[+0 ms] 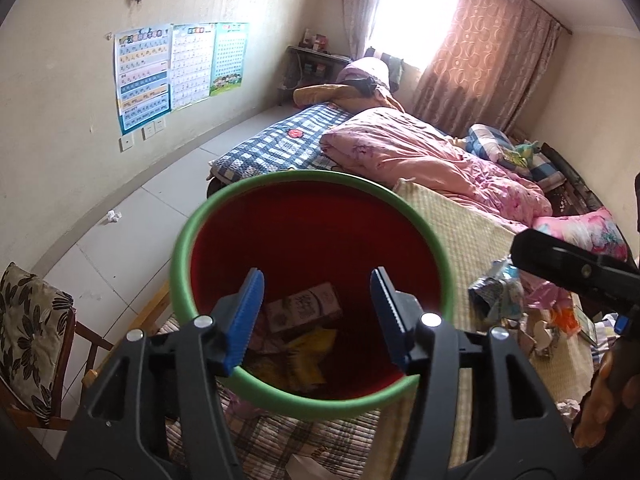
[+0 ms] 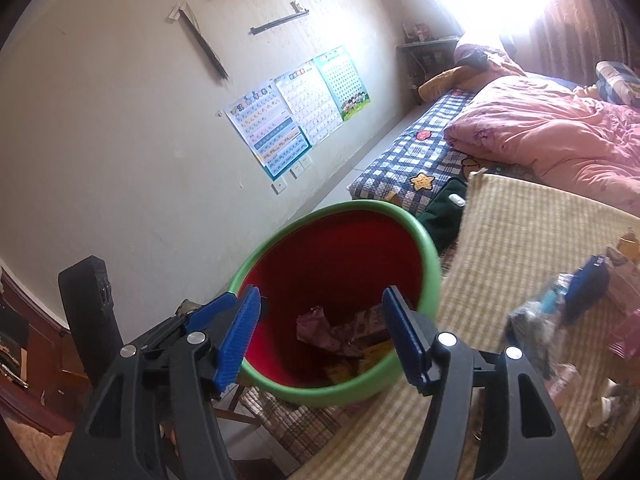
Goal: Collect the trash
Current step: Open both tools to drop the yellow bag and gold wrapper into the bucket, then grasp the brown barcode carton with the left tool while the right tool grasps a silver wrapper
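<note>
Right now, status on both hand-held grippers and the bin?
Left hand-held gripper open, empty, over bin. Right hand-held gripper open, empty. Wrappers inside. Trash pile still on mat. Path clear.

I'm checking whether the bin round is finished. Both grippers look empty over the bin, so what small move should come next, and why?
Probably swing the right gripper toward the wrapper pile on the straw mat. Both it and the left gripper stand open and empty above the green-rimmed bin, which already holds a carton, while that litter is uncollected.
</note>
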Motion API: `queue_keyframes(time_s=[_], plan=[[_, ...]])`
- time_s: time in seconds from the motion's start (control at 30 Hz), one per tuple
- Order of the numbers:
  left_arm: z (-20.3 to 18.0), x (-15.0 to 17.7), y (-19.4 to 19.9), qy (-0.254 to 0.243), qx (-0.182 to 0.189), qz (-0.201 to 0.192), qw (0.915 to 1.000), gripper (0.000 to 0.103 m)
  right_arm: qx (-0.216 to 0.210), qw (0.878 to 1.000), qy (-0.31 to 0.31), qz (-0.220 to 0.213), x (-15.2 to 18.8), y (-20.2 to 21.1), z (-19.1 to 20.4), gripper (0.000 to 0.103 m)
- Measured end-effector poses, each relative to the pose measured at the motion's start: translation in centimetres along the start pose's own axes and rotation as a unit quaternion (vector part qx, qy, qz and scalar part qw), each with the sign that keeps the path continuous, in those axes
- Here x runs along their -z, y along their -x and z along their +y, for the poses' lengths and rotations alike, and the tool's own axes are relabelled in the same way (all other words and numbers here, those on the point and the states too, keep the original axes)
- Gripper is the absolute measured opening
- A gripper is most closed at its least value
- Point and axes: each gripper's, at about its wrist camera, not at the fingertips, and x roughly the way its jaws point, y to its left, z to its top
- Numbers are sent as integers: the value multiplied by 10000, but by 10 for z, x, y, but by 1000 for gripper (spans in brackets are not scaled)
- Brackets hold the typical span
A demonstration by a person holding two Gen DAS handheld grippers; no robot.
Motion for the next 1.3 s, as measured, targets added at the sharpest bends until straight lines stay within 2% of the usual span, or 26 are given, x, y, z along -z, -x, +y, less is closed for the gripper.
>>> queue_keyframes(time_s=[0.2, 0.4, 0.53, 0.67, 0.83, 0.87, 0.9, 0.93, 1.13, 1.3], plan=[[-38, 12, 6, -282, 207, 46, 9994, 57, 330, 9993, -138, -124, 23, 39, -28, 66], [-84, 29, 3, -576, 660, 282, 9958, 61, 1058, 9926, -591, -22, 60, 82, -89, 67], [-129, 44, -9, -922, 907, 483, 9904, 62, 1362, 9866, -896, -6, 79, 109, -126, 66], [-159, 51, -34, -1030, 991, 750, 9869, 62, 1519, 9827, -1056, -21, 92, 134, -151, 67], [-174, 63, -76, -875, 754, 1244, 9855, 60, 1456, 9835, -1072, -3, 102, 152, -161, 67], [-173, 66, -84, -775, 711, 1379, 9848, 52, 1417, 9843, -1054, 17, 105, 155, -162, 67], [-172, 69, -90, -677, 699, 1510, 9837, 40, 1400, 9846, -1045, 25, 107, 156, -160, 67], [-171, 70, -93, -616, 700, 1578, 9831, 38, 1350, 9855, -1027, 42, 109, 157, -160, 67], [-169, 80, -66, -598, 650, 1347, 9869, 38, 1119, 9899, -864, 122, 101, 152, -161, 67], [-161, 97, -34, -559, 509, 1278, 9889, 38, 812, 9951, -524, 185, 78, 135, -145, 67]])
